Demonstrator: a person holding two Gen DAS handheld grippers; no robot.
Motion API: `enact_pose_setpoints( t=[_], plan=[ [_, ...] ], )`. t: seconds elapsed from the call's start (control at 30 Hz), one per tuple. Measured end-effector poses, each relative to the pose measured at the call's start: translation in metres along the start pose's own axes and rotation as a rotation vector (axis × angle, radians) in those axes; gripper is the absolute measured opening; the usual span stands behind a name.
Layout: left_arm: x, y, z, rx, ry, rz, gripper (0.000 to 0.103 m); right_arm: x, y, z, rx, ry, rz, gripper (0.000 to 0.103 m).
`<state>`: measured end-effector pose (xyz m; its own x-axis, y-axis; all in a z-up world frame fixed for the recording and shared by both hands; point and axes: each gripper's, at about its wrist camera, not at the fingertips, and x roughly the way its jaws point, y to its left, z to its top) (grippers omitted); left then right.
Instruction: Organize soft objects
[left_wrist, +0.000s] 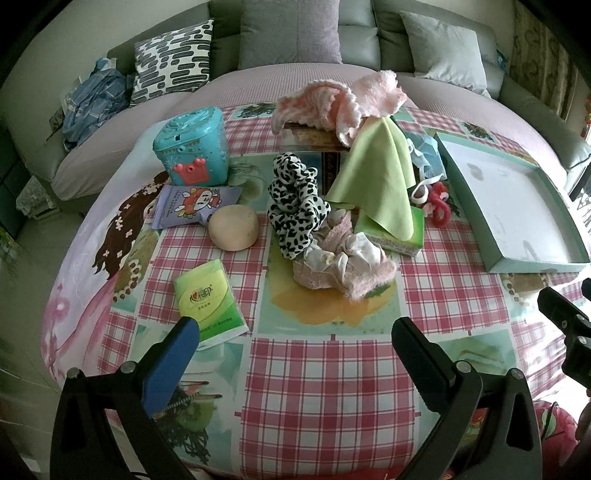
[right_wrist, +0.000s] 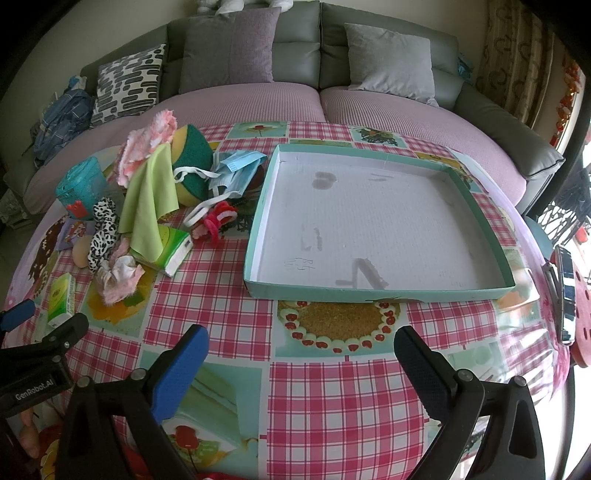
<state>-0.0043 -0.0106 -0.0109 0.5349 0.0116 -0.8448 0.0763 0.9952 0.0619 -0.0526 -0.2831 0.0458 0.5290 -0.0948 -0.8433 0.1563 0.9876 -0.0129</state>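
So both hand-held grippers, left (left_wrist: 295, 332) and right (right_wrist: 301, 341), hover spread wide with nothing in them near the worktop's (right_wrist: 332, 387) front edge. Soft stuff's piled toward the far-left corner: leopard scrunchie (left_wrist: 293, 206), green cloth (left_wrist: 380, 177), pink towel (left_wrist: 340, 101). Teal tray (right_wrist: 373, 291) sits by the right edge.

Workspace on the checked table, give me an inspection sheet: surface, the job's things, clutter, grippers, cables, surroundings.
Surface: checked tablecloth, near part bare.
Job's things: tray holds nothing; to its left a heap with pink fluffy cloth, green cloth, spotted scrunchie, face masks.
Clutter: teal box, tissue pack, wipes packet, beige round object.
Grippers: left gripper open, holding nothing; right gripper open, holding nothing.
Cables: nothing seen.
Surroundings: grey sofa with cushions behind the table; blue clothing on its left end.
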Motion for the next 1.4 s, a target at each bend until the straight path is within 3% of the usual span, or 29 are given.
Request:
enact_pose_setpoints(
  t=[0.93, 1.4],
  plan=[
    [-0.001, 0.001, 0.001, 0.0, 0.0, -0.002, 0.103, -0.001, 0.0, 0.0, 0.0, -0.004, 0.001, 0.102],
    [-0.004, 0.052, 0.022, -0.112, 0.028, -0.016, 0.103, -0.011, 0.008, 0.024, -0.026, 0.008, 0.068, 0.102]
  ],
)
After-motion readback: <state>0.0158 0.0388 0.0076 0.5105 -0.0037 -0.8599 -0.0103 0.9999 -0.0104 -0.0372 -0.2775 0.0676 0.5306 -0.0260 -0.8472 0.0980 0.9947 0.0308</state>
